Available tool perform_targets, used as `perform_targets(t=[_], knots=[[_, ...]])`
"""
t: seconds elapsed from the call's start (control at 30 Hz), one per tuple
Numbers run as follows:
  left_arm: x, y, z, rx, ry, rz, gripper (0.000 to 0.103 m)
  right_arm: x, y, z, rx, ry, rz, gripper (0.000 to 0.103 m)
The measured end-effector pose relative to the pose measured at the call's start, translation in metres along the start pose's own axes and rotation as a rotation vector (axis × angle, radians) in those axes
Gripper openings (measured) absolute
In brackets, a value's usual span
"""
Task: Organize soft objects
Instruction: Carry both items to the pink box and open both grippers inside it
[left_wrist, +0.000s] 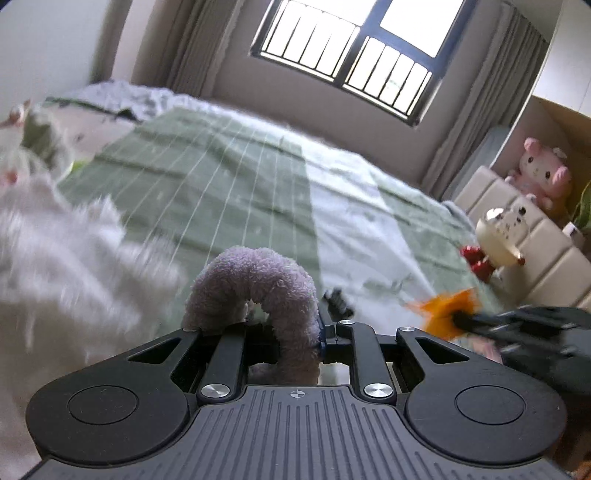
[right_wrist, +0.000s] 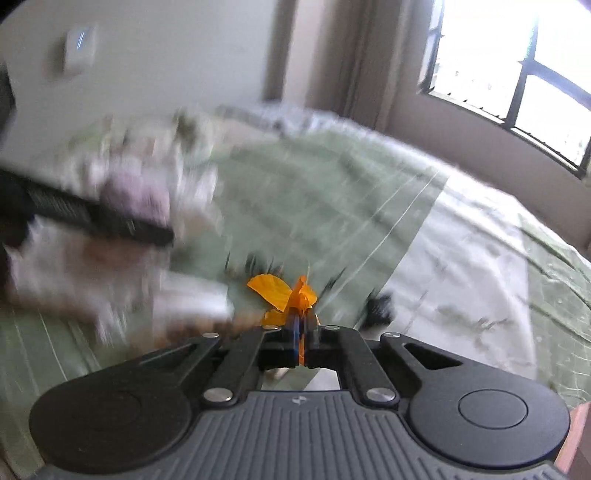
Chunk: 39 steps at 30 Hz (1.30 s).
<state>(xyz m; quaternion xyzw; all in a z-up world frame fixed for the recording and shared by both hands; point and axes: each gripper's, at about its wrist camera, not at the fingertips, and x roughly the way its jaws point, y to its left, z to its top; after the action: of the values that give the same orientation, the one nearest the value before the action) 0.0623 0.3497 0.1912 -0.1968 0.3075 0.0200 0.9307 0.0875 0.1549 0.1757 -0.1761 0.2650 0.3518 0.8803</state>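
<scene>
My left gripper (left_wrist: 284, 332) is shut on a lilac terry plush loop (left_wrist: 255, 280) that arches up over its fingers and hides their tips. A blurred white fluffy plush (left_wrist: 55, 251) fills the left side beside it; whether the loop belongs to it I cannot tell. My right gripper (right_wrist: 301, 325) is shut on a thin orange fabric piece (right_wrist: 273, 290) that fans out above the jaws. In the left wrist view the right gripper (left_wrist: 458, 319) shows blurred at the right, with the orange piece (left_wrist: 443, 310) in its tips. The left gripper (right_wrist: 162, 232) appears blurred in the right wrist view.
A bed with a green and white checked cover (left_wrist: 221, 177) lies below both grippers. A small black item (left_wrist: 338, 299) rests on it. A cream spotted toy with red feet (left_wrist: 502, 236) leans on the padded headboard (left_wrist: 535, 206); a pink plush (left_wrist: 543, 170) sits behind.
</scene>
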Motion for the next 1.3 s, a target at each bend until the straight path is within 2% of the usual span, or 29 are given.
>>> perform_targets(t=[0.17,0.33,0.43,0.6,0.77,0.9,0.93,0.97,1.0,1.03,1.07,1.1,1.17,1.3], knots=[[0.011,-0.047,0.040,0.033,-0.017,-0.008,0.020,-0.065,-0.082,0.027,0.064,-0.118,-0.147,0.002],[0.031,-0.108,0.054,0.053,-0.016,-0.050,0.020,-0.125,-0.158,0.007,0.120,-0.159,-0.290,0.002],[0.050,-0.159,0.046,0.097,0.015,-0.109,0.020,-0.155,-0.194,-0.021,0.160,-0.150,-0.353,0.002],[0.087,-0.263,0.015,0.184,0.101,-0.281,0.020,-0.184,-0.238,-0.069,0.212,-0.118,-0.423,0.002],[0.121,-0.358,-0.016,0.300,0.195,-0.407,0.022,-0.212,-0.278,-0.115,0.279,-0.105,-0.469,0.002],[0.149,-0.411,-0.037,0.273,0.251,-0.514,0.024,-0.217,-0.305,-0.157,0.337,-0.103,-0.474,0.003],[0.162,-0.427,-0.045,0.281,0.292,-0.513,0.025,-0.217,-0.311,-0.169,0.348,-0.098,-0.473,0.004],[0.175,-0.442,-0.055,0.323,0.338,-0.479,0.026,-0.214,-0.314,-0.181,0.355,-0.093,-0.473,0.006],[0.184,-0.457,-0.067,0.383,0.372,-0.442,0.027,-0.212,-0.315,-0.193,0.363,-0.082,-0.481,0.015],[0.192,-0.472,-0.079,0.465,0.387,-0.401,0.027,-0.208,-0.316,-0.203,0.368,-0.072,-0.492,0.030],[0.199,-0.483,-0.093,0.545,0.385,-0.376,0.027,-0.205,-0.314,-0.216,0.369,-0.065,-0.502,0.038],[0.204,-0.490,-0.101,0.582,0.385,-0.386,0.027,-0.204,-0.311,-0.227,0.365,-0.061,-0.507,0.044],[0.213,-0.493,-0.110,0.598,0.399,-0.409,0.029,-0.203,-0.301,-0.243,0.341,-0.050,-0.507,0.044],[0.226,-0.487,-0.114,0.572,0.450,-0.365,0.028,-0.201,-0.279,-0.264,0.280,-0.042,-0.480,0.045]])
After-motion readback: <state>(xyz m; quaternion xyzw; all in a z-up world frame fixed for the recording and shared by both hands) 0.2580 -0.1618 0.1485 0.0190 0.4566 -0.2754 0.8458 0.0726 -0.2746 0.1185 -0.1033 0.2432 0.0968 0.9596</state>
